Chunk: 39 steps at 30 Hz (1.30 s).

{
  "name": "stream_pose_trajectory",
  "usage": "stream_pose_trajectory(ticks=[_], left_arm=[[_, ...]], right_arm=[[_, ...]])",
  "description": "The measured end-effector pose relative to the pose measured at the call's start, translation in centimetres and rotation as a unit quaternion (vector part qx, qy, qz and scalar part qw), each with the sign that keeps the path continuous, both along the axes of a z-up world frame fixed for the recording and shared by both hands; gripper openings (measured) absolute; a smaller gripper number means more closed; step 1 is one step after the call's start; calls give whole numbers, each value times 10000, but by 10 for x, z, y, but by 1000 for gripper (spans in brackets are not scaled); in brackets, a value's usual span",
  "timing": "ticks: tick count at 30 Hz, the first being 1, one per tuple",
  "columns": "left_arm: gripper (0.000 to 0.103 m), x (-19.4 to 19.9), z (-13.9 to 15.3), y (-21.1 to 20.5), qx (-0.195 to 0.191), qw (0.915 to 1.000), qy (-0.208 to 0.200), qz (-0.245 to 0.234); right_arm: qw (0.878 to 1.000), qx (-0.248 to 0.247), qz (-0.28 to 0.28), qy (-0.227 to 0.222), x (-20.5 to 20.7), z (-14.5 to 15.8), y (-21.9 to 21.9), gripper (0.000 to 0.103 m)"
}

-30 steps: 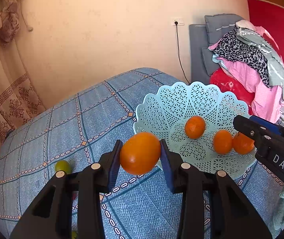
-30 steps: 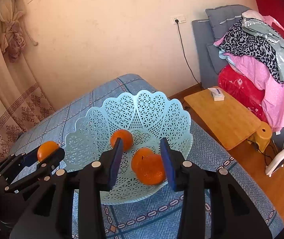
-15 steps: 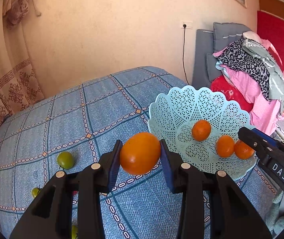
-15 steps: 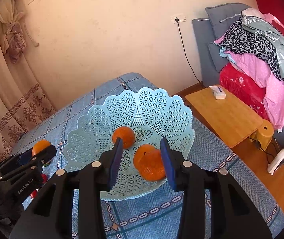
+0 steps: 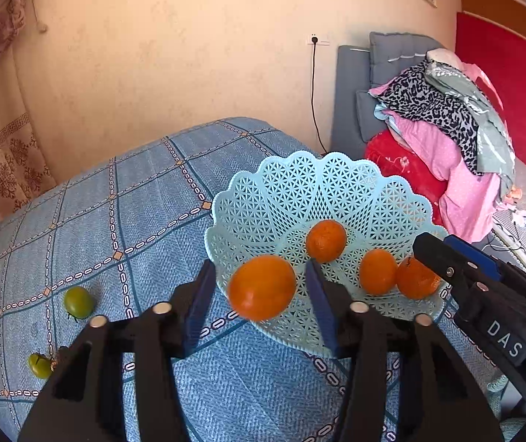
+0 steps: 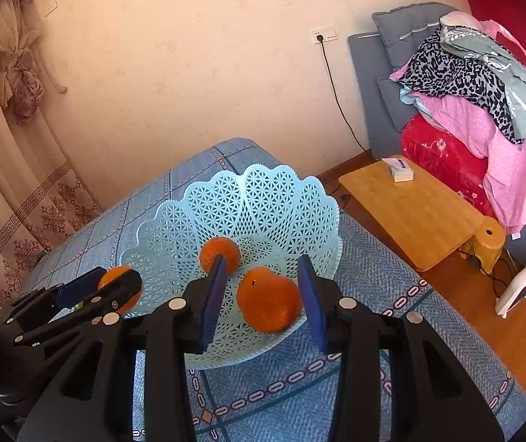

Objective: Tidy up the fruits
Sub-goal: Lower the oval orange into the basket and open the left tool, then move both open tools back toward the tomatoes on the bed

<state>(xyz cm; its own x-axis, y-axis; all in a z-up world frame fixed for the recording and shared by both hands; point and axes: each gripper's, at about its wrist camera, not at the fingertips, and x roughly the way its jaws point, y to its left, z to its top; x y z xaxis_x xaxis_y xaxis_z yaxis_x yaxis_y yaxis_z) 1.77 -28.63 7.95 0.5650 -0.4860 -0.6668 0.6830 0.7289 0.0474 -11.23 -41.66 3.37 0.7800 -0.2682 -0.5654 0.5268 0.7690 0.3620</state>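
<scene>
**Oranges let go at the basket**

Left hand-held gripper [image 5: 259, 302], jaws just opened, stands clear of a blurred orange [image 5: 261, 287], seemingly dropping at the basket's [image 5: 263, 199] near rim. Right hand-held gripper [image 6: 261, 302], likewise opened, straddles an unpinched orange [image 6: 269, 304] inside. Two green fruits [image 5: 78, 302] lie left of the basket on the bed [image 5: 145, 199].

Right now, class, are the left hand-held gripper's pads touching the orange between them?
Apart. The left wrist view shows the left hand-held gripper with jaws just opened: blue cloth and basket show on either side of the blurred orange.
</scene>
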Motion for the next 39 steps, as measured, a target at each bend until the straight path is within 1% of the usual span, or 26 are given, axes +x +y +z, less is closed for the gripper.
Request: stream_pose_trajectory(ticks=[1,9,10,11,12,15,17,24,39], left_arm=[[70,0,1,2,-34,10000,-38,29],[72,4,11,17,-190,9997,-42,163],[75,4,13,20,-200,9996,-46,183],[79,4,14,22,-210,9995,-51,208],[81,4,15,24,-226,9995,-57,235],[82,5,21,33,-277,9991,-73,320],[88,6,24,40,-330,9986,-87,399],[89,9,31,69,-393,9969,-116,678],[91,15,32,139,-408,9914,-138,1232]], right_arm=[[10000,-37,-42,-15,-2,1,0,62],[10000,-82,15,24,0,4,8,63],[9999,-101,30,32,0,5,10,63],[9999,-119,43,38,1,6,12,63],[9999,-138,57,38,1,8,13,64],[9996,-261,46,43,1,12,19,69],[9992,-389,44,70,2,16,25,70],[9978,-635,170,112,8,23,45,79],[9949,-803,573,214,26,29,88,81]])
